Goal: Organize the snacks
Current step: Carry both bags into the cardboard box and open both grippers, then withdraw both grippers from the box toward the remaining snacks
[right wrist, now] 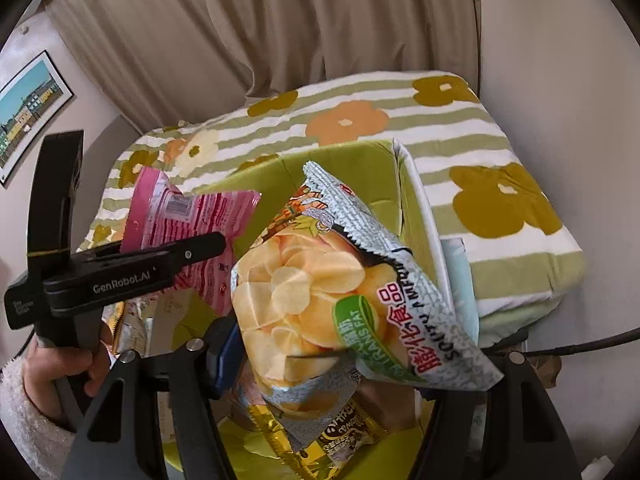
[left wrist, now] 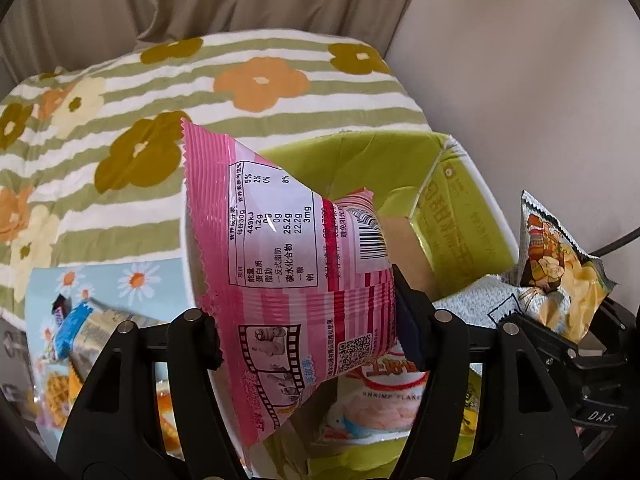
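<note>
**Two snack bags held over the green box**

Pink snack bag [left wrist: 288, 264] caught between the fingers of the left gripper [left wrist: 316, 332], lower half pinched at both sides, upper serrated edge tilted up and to the left. Jaws at a middling spread; pads against the wrapper in the left wrist view, so apparently gripping, though hold looks loose. Hanging above the green cardboard box [left wrist: 360, 156], over its near-left rim. Glossy pink with darker stripes, white nutrition panel, barcode, QR code and a film-strip print on the back.

Chip bag [right wrist: 320, 292] clamped in the right gripper [right wrist: 332, 360], jaws set narrow-to-medium around its crumpled lower part, top corner pointing up and back. Also above the box interior [right wrist: 360, 168]. Grey-white scale-pattern edges, yellow-orange crisps pictured, green band, red characters along one side.

Inside the box, below the grippers: a shrimp-flavour packet [left wrist: 380, 408] and a gold-wrapped snack [right wrist: 344, 432]. Left of the box, a light-blue daisy tray [left wrist: 120, 276] with small wrapped sweets. All on a striped floral cloth [left wrist: 240, 80]. Hand in a fluffy white sleeve [right wrist: 60, 368] on the left gripper's handle.
</note>
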Demonstrator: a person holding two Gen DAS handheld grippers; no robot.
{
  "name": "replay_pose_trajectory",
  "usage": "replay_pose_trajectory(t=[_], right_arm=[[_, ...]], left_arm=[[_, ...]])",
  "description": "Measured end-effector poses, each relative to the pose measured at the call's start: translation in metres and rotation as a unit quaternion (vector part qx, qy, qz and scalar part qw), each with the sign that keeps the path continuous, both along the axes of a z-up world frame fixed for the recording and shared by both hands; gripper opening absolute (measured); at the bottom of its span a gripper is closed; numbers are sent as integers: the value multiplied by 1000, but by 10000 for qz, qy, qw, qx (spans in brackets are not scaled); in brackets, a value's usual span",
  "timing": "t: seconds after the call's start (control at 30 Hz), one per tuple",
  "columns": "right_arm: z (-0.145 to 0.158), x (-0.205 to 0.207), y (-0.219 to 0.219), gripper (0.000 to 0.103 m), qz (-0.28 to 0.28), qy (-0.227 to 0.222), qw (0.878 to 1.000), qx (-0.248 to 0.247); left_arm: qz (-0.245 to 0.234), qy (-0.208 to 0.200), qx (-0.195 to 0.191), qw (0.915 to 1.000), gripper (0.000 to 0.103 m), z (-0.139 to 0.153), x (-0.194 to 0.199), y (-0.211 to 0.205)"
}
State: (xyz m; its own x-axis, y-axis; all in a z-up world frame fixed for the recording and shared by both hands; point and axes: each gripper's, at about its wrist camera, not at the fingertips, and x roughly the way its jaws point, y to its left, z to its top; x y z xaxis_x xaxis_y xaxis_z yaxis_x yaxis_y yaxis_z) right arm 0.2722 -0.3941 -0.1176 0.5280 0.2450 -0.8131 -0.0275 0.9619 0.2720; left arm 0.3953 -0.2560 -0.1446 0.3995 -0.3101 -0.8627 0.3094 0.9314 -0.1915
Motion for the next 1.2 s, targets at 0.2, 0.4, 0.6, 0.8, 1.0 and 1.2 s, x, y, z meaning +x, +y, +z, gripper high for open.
replay_pose_trajectory(t=[0.2,0.4,0.6,0.8,1.0,1.2], right_arm=[[-10,3,-5,62,-135,179,9997,10],[-15,3,-4,62,-145,255,9996,28],[-16,16,-1,62,-72,313,9994,-94],[-22,41,6,62,19,383,9986,-366],[-28,51,12,103,194,309,9970,-686],[-18,27,13,103,267,-114,9956,-889]], left_arm=[[-187,44,273,9994,103,-9,7,-6],[-14,110,268,9996,103,-6,-6,13],[117,-10,133,9998,103,5,-18,31],[157,-86,197,9996,103,11,-23,37],[251,-90,197,9995,103,12,-34,47],[314,-77,199,9993,103,10,-48,53]])
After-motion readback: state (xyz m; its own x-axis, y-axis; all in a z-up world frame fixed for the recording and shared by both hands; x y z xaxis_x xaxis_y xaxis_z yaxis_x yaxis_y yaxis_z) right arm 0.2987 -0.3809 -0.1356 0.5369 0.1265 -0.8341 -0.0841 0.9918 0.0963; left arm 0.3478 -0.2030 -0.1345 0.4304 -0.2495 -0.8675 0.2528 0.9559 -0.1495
